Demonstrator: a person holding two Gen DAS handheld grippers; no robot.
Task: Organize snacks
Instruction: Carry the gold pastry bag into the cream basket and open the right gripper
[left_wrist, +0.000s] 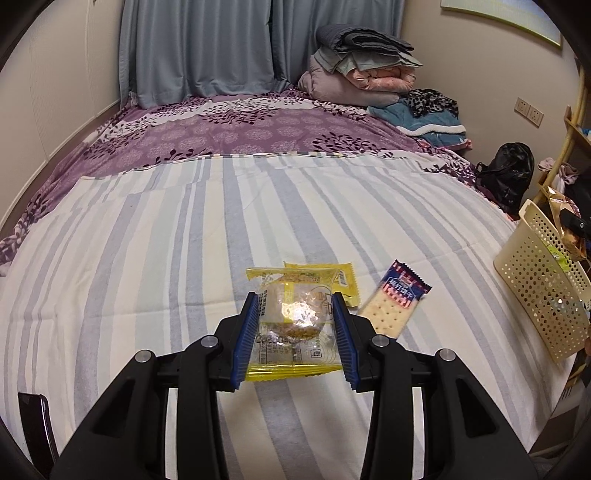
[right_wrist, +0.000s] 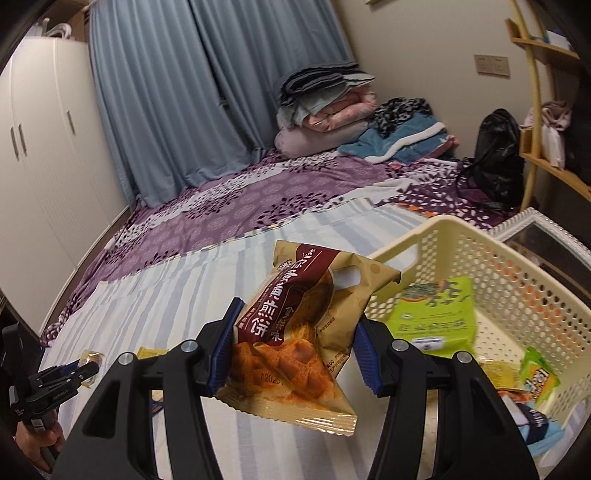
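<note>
My left gripper (left_wrist: 295, 306) is shut on a clear yellow-edged cake packet (left_wrist: 293, 325), held just above the striped sheet. A second yellow packet (left_wrist: 345, 282) and a blue cracker packet (left_wrist: 393, 301) lie on the sheet beyond it. My right gripper (right_wrist: 297, 325) is shut on a tan and brown crisp-pancake bag (right_wrist: 295, 332), hanging beside the left rim of the cream perforated basket (right_wrist: 424, 236). Inside the basket lie a green box (right_wrist: 434, 317) and several small packets. The left gripper (right_wrist: 86, 369) also shows low at the left of the right wrist view, with a hand (right_wrist: 33, 448) under it.
The striped sheet (left_wrist: 184, 240) covers the near part of a bed with a purple floral cover (left_wrist: 240, 125). Folded quilts (left_wrist: 362, 70) are stacked at its far end by blue curtains. A black bag (left_wrist: 508, 173) and wooden shelves stand at the right. The basket (left_wrist: 543, 288) sits at the bed's right edge.
</note>
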